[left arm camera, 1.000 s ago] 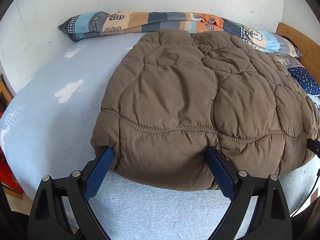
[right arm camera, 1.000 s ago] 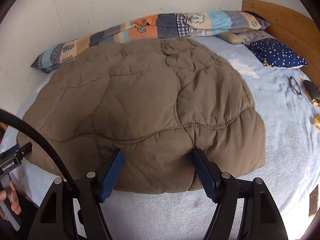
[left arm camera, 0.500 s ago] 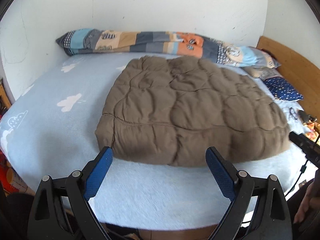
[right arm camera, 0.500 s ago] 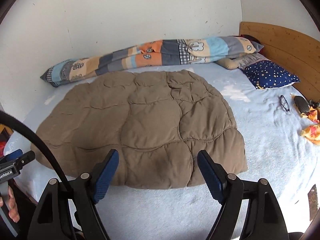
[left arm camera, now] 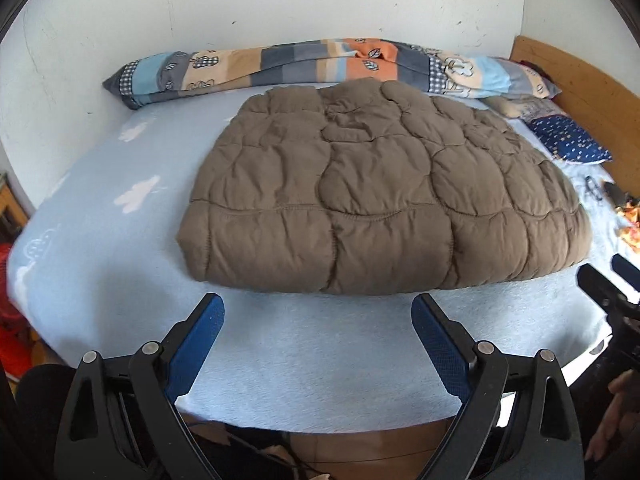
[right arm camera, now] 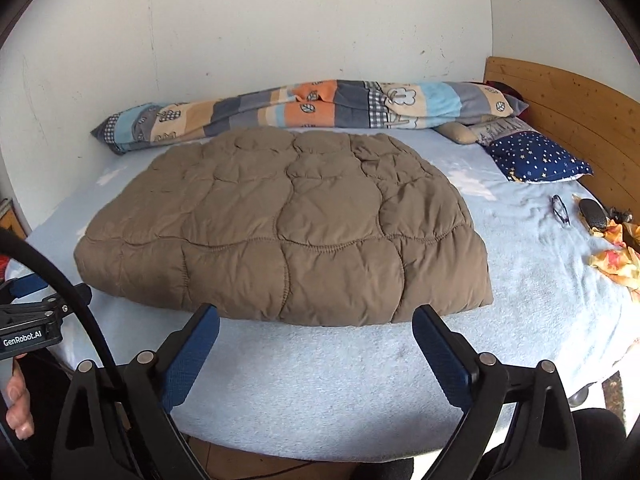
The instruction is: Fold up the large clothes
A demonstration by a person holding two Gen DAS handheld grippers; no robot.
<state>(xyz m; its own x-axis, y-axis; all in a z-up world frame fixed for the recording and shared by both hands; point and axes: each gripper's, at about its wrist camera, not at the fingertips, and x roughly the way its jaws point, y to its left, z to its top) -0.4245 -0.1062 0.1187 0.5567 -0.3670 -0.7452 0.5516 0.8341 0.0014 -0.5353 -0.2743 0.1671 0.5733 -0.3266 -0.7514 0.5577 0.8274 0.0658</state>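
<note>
Showing the pause between folds: your left gripper (left arm camera: 316, 316) stands wide with nothing between its blue pads, and your right gripper (right arm camera: 316, 326) is opening, also with nothing between its pads. Both hang above the bare strip of the bed (left arm camera: 100, 240) at its near side, apart from the brown quilted coat (left arm camera: 360, 200), which lies flat on the light blue sheet with its thick near edge just beyond your fingertips. The coat's far edge lies close to the patchwork blanket (right arm camera: 320, 108) rolled along the wall; the starred pillow (right arm camera: 536, 158), the glasses (right arm camera: 560, 209) and a yellow cloth (right arm camera: 616, 260) sit well apart to the right. Judged from how it lies, the coat is already doubled over once, its near edge rounded and puffy, so one fold appears done and another remains. Your next move probably calls for taking one short side at its two corners, one gripper on each, and carrying it across to the other side. Bite deep, since the padded layers are bulky and may slip or spring back open.
</note>
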